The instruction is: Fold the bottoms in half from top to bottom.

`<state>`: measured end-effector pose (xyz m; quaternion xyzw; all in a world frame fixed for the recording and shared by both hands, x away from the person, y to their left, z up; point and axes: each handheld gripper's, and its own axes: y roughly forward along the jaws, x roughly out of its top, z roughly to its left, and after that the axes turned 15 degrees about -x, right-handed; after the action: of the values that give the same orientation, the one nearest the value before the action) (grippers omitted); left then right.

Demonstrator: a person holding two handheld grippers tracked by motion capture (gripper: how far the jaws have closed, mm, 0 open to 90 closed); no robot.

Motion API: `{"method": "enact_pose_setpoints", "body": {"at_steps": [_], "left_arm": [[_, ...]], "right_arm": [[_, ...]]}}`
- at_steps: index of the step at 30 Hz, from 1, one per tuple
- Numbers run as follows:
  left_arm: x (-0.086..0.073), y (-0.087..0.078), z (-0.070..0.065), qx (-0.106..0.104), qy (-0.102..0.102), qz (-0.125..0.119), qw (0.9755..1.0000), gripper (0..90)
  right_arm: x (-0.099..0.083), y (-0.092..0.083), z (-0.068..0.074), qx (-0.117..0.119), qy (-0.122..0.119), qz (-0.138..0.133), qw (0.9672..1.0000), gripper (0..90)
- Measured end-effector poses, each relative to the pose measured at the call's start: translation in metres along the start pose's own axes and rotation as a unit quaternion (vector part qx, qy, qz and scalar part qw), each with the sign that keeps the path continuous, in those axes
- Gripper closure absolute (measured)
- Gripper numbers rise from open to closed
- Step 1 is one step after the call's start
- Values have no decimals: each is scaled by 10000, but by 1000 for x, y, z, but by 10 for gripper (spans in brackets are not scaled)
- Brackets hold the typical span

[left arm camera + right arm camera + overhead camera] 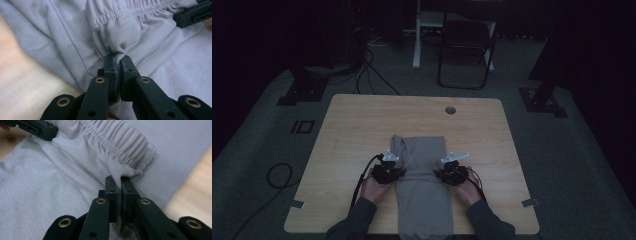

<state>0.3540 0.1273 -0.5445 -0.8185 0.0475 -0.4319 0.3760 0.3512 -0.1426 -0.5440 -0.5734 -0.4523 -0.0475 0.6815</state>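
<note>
A grey garment (pixel 424 190) with an elastic waistband (pixel 120 12) lies lengthwise on the wooden table (pixel 357 125), and its near end hangs over the front edge. My left gripper (pixel 118 58) is shut on a bunched corner of the waistband at the garment's left side (pixel 398 171). My right gripper (pixel 119 180) is shut on the other waistband corner (pixel 135 170) at the right side (pixel 441 174). The waistband stretches between the two grippers, low over the cloth beneath. The right gripper's jaw shows at the top right of the left gripper view, and the left one's at the top left of the right gripper view.
The table has a round cable hole (pixel 450 110) near its far edge. A folding chair (pixel 464 45) and a white stand (pixel 417 35) are on the dark floor beyond it. Cables (pixel 279 175) lie on the floor to the left.
</note>
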Motion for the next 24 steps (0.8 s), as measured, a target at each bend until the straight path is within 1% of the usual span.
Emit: {"method": "enact_pose_setpoints", "body": {"at_steps": [3, 5, 6, 8, 13, 15, 16, 17, 18, 19, 20, 21, 22, 24], "left_arm": [[9, 4, 11, 132, -10, -59, 9999, 855], [17, 8, 21, 246, -17, -105, 9996, 855], [20, 9, 24, 276, -36, -118, 9995, 855], [29, 13, 33, 412, -60, -171, 9990, 855], [46, 22, 47, 651, -159, -208, 9975, 855], [53, 26, 52, 762, -205, -221, 9966, 855], [58, 29, 54, 845, -198, -203, 9960, 855], [61, 31, 56, 888, -207, -204, 9956, 855], [65, 33, 57, 938, -251, -182, 9951, 854], [68, 35, 58, 993, -304, -174, 9944, 854], [71, 36, 59, 1059, -324, -160, 9937, 855], [73, 37, 59, 1112, -367, -164, 9930, 855], [74, 38, 59, 1126, -395, -169, 9927, 855], [74, 38, 60, 1117, -390, -162, 9928, 856]], "right_arm": [[10, 9, -5, -82, 45, -2, 10000, 869], [19, 17, -8, -241, -19, -31, 9997, 869], [23, 20, -9, -309, -26, -32, 9995, 869], [30, 27, -12, -404, -26, -17, 9992, 869], [48, 43, -24, -534, 75, 12, 9985, 868], [55, 49, -30, -581, 147, 55, 9982, 867], [59, 52, -34, -601, 231, 85, 9979, 867], [63, 57, -39, -640, 369, 111, 9972, 866], [65, 59, -41, -670, 447, 105, 9967, 865], [68, 62, -44, -738, 574, 78, 9956, 865], [69, 65, -45, -813, 649, 12, 9946, 865], [70, 67, -45, -873, 653, -43, 9940, 865], [71, 68, -45, -907, 668, -40, 9936, 866], [73, 68, -44, -935, 662, -7, 9934, 867]]}}
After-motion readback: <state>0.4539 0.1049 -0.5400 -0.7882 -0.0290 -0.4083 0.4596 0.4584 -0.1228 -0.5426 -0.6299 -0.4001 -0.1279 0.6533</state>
